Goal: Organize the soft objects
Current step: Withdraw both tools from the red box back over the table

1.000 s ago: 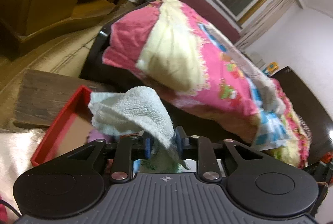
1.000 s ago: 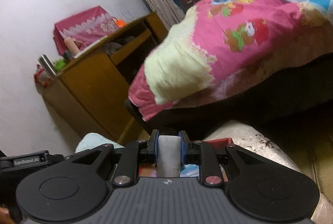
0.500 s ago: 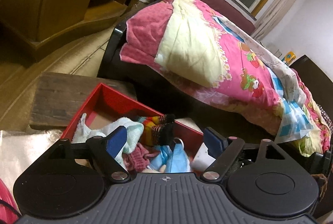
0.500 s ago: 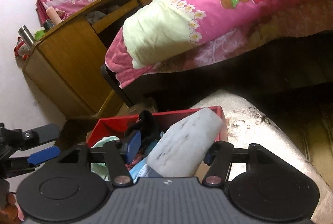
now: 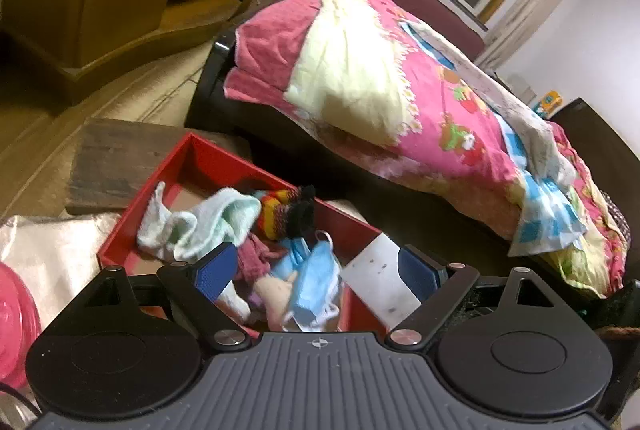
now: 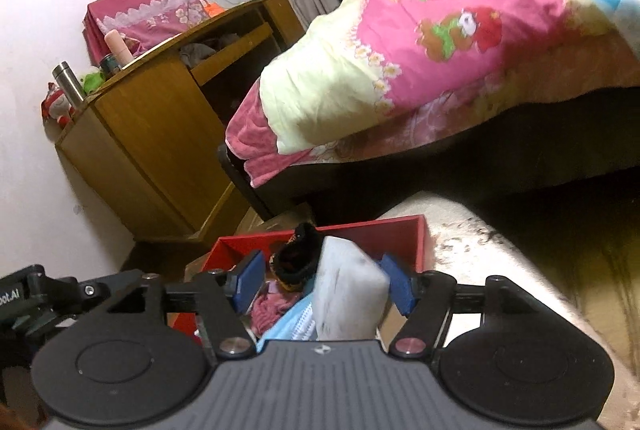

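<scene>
A red box (image 5: 208,158) holds soft things: a pale green towel (image 5: 212,222), a striped knit sock (image 5: 284,214), a pink cloth (image 5: 256,258), blue face masks (image 5: 316,282) and a white sponge block (image 5: 380,286). My left gripper (image 5: 316,274) is open and empty just above the box. In the right wrist view the red box (image 6: 400,230) shows the white sponge block (image 6: 348,290) standing between my open right gripper's (image 6: 324,286) fingers, with the dark sock (image 6: 296,258), pink cloth (image 6: 268,310) and masks (image 6: 296,322) beside it.
The box rests on a pale cloth-covered surface (image 6: 480,254). A bed with a pink quilt (image 5: 400,90) stands behind it. A wooden cabinet (image 6: 152,134) is at the left wall, a wooden board (image 5: 120,158) lies beside the box, and a pink object (image 5: 12,326) sits at far left.
My left gripper opened and let the pale green towel fall into the box. My right gripper opened and released the white sponge block, which now stands in the box.
</scene>
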The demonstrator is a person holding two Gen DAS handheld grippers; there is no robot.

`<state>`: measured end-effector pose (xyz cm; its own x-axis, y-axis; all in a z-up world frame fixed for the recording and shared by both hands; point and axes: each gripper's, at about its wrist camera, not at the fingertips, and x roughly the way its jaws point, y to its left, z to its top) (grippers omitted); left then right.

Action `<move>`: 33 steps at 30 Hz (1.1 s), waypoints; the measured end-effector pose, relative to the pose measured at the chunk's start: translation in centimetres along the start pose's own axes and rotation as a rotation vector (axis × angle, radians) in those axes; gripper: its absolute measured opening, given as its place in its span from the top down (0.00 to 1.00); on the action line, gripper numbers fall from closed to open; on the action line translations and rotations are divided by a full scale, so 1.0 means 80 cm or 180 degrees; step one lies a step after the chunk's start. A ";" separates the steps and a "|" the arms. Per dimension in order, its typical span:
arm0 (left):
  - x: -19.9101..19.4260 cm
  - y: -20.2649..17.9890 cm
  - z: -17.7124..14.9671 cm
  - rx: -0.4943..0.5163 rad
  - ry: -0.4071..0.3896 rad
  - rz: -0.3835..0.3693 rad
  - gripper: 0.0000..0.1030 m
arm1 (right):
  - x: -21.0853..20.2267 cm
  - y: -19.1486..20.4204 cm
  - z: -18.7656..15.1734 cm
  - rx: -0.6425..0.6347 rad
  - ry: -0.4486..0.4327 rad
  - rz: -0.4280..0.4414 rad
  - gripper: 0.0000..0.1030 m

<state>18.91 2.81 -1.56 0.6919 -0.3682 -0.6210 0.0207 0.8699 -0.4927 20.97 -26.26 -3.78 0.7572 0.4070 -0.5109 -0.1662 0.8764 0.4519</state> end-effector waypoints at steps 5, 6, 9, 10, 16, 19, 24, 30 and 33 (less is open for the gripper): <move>-0.009 0.003 -0.007 -0.0073 0.0038 -0.0072 0.17 | -0.012 -0.006 -0.006 0.0076 -0.0028 0.0011 0.63; -0.012 0.004 -0.008 -0.0078 0.0026 -0.0082 0.17 | -0.010 -0.008 -0.005 0.0051 -0.0020 -0.0033 0.63; -0.015 0.003 -0.007 -0.0063 0.0012 -0.0075 0.17 | -0.004 -0.016 -0.004 0.0142 0.0027 -0.0040 0.63; -0.014 0.004 -0.007 -0.0074 0.0016 -0.0092 0.17 | -0.004 -0.018 -0.004 0.0198 0.0047 -0.0007 0.63; -0.015 0.002 -0.014 -0.0042 0.0093 -0.0100 0.17 | -0.011 -0.016 -0.006 0.0181 0.0063 -0.0031 0.63; -0.021 0.002 -0.021 -0.0048 0.0131 -0.0140 0.17 | -0.017 -0.015 -0.012 0.0198 0.0121 -0.0032 0.62; -0.034 0.001 -0.037 -0.0035 0.0205 -0.0201 0.17 | -0.035 -0.014 -0.025 0.0221 0.0174 -0.0018 0.61; -0.050 -0.003 -0.063 0.0055 0.0334 -0.0277 0.17 | -0.062 -0.007 -0.047 0.0201 0.0238 0.0030 0.56; -0.059 -0.003 -0.073 0.0028 0.0381 -0.0378 0.17 | -0.074 -0.004 -0.058 0.0196 0.0276 0.0084 0.56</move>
<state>11.45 2.43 -2.06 0.5933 -0.5045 -0.6273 0.1038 0.8206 -0.5619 13.60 -27.74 -4.24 0.6952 0.4528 -0.5583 -0.1443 0.8488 0.5087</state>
